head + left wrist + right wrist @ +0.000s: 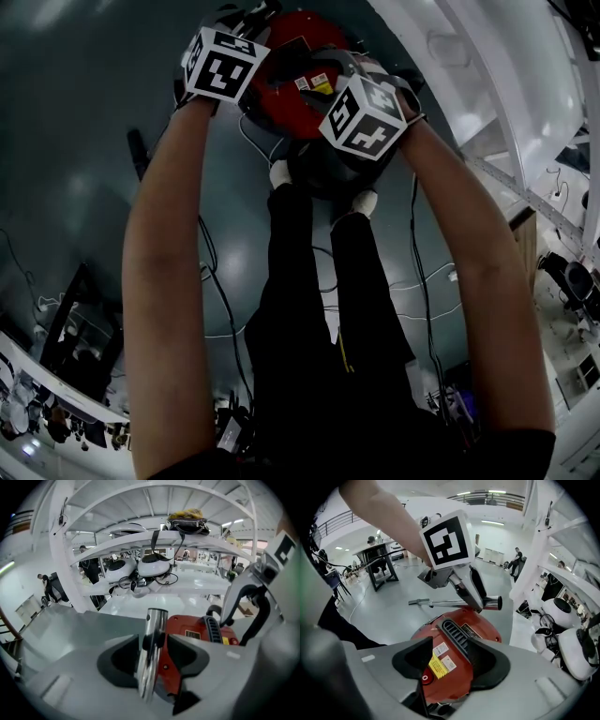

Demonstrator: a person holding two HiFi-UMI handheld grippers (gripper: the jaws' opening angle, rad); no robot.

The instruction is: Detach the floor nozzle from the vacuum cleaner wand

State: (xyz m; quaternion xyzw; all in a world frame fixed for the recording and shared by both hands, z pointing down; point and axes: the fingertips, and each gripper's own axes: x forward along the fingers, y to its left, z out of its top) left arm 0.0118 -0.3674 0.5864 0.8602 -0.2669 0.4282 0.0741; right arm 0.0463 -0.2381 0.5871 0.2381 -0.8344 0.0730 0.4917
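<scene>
Between the pads of the left gripper stands the chrome wand, clamped to steady it (floor nozzle not made out). Beyond the right gripper, jaws spread and empty, lies the red vacuum canister.

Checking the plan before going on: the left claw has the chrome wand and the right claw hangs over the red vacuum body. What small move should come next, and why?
Probably swing the right claw off the red vacuum body toward the far end of the wand: its jaws stand apart and empty, while the left claw grips the wand. The nozzle itself isn't clearly in view.
</scene>
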